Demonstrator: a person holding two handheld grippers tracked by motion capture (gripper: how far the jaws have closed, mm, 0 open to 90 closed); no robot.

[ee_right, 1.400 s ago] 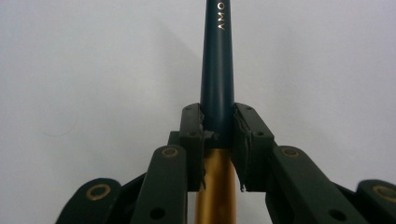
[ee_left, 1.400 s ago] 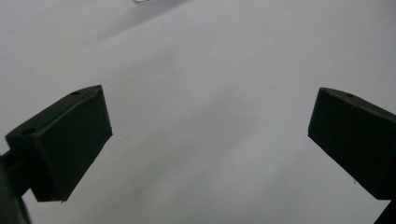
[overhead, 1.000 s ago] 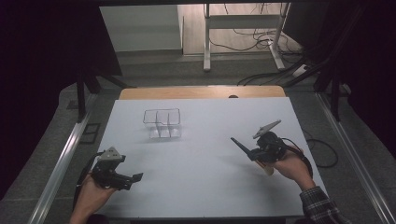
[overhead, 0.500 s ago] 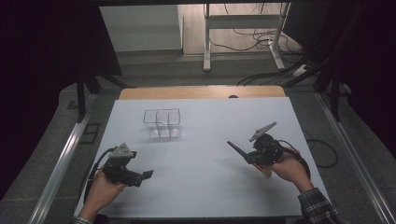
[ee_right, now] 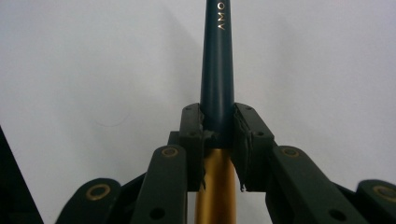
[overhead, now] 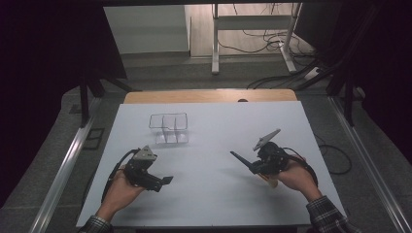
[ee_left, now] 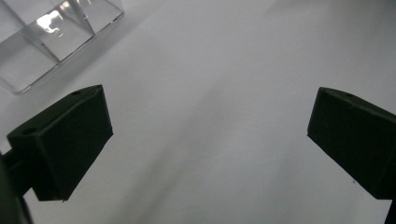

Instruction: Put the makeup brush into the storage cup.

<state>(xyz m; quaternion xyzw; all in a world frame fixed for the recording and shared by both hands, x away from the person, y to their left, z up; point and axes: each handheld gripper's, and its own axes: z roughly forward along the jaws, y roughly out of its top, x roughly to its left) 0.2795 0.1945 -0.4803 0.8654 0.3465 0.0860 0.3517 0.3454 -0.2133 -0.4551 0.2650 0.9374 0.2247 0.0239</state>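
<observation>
The white surface (overhead: pixel 214 194) carries one container — a clear plastic organizer (overhead: pixel 168 128) with several compartments, standing toward the far left, and as far as the high view lets one see, every compartment is empty. From the left gripper view its glossy corner (ee_left: pixel 51 37) lies just beyond the left jaw, apart from it.

The step in hand looks like the carry: the right claw (ee_right: pixel 217 135) is clamped on a slim dark-blue pen (ee_right: pixel 217 65) with a gold lower barrel, the pads squeezing it where blue meets gold, and the pen's tip (overhead: pixel 238 158) points left across the surface, well apart from the organizer. The left claw (overhead: pixel 163 182) hovers near the organizer's near side with its jaws wide apart and nothing between them.

Next, I judge, the right claw needs to swing the pen over a compartment, tip it upright and lower it in — perhaps with the left claw steadying the light organizer.
</observation>
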